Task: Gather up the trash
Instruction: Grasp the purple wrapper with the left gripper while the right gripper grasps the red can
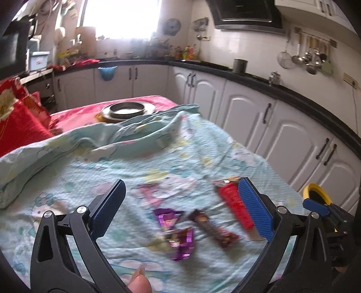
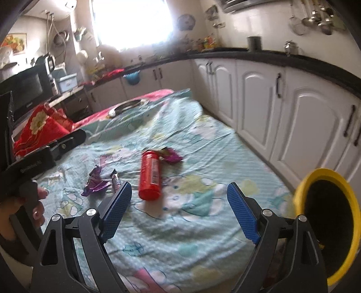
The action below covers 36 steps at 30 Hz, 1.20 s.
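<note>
One red bottle (image 2: 149,174) and three wrappers (image 2: 96,183) lie on the sheet (image 2: 203,157).

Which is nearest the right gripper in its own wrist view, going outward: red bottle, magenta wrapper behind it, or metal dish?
From the right gripper:
1. Red bottle, lying on the sheet just ahead, slightly left.
2. Magenta wrapper, past the bottle's far end, to its right.
3. Metal dish, far end, on the pink cloth.

a home kitchen: white cabinets (image 1: 246,112) under a black counter (image 1: 293,90), hanging ladles (image 1: 309,56), range hood (image 1: 246,13).
</note>
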{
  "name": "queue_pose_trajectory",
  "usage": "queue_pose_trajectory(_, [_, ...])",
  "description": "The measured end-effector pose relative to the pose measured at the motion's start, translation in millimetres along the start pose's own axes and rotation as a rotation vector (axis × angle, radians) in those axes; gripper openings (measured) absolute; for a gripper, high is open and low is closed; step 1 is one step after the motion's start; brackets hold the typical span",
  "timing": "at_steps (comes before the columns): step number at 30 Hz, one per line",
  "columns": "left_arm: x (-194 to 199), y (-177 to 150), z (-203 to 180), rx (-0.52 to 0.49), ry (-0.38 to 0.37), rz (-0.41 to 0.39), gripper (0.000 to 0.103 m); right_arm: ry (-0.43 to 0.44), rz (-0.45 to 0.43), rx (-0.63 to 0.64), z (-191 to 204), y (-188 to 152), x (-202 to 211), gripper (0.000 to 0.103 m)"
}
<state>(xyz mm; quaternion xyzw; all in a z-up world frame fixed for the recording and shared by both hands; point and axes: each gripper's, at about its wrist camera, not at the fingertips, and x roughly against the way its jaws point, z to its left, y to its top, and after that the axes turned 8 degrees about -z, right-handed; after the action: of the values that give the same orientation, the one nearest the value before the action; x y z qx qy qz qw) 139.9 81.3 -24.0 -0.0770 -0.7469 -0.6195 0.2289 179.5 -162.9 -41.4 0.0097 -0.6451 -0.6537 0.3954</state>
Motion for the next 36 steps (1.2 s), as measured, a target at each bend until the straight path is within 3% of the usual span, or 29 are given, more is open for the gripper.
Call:
queue_pose_trajectory(9, [-14.8,-12.1,43.4,0.119,-0.009,0.095,0.091,0.049,0.102,0.044,26.3,0.8,-62.5,0.08])
queue_pose_trajectory(13, [-20.3,-19.8,51.0,0.166,-0.042,0.137,0.08,0.068,0.135,0.048,32.1,2.6,-80.8,0.074])
queue_pose_trajectory(18, [-25.4,-30.9,49.7,0.202,-0.106,0.193,0.069,0.079,0.193,0.034,31.3,-0.3,-102.0,0.058])
queue_pose_trajectory(22, [-29.0,-37.5,46.1,0.215,-0.134,0.215,0.061,0.077,0.204,0.036,30.3,-5.5,-107.1,0.054])
queue_pose_trajectory(27, [-36.7,-46.4,39.8,0.223,-0.155,0.254,0.05,0.094,0.2,0.043,29.1,-7.5,-104.1,0.035])
queue_pose_trajectory(36, [-43.1,-59.0,36.8,0.216,-0.154,0.302,0.032,0.121,0.203,0.039,28.7,-16.5,-89.2,0.034])
